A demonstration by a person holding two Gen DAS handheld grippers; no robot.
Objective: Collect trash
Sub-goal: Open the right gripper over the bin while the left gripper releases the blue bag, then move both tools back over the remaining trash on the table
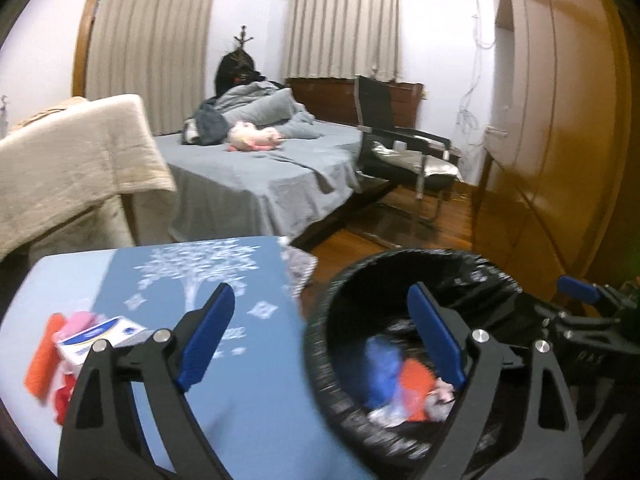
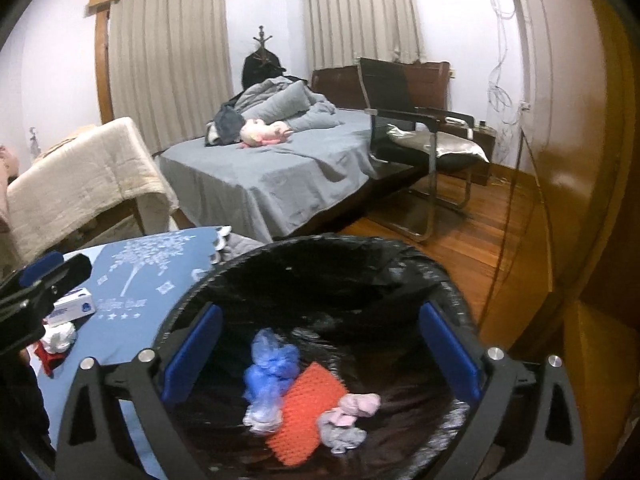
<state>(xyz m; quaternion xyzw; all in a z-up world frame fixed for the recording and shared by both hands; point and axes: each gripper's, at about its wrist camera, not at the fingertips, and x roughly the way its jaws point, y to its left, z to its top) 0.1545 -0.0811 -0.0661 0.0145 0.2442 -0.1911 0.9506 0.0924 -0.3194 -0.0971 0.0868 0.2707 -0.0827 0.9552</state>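
Bin rim (image 2: 340,242) against table edge (image 2: 208,264)

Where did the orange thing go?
In the right wrist view, the orange piece lies at the bottom of the bin, between a blue wad and a pink scrap.

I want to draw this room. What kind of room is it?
Most likely a bedroom: there is a bed with grey sheets, a pink soft toy on it, and curtains over the windows.
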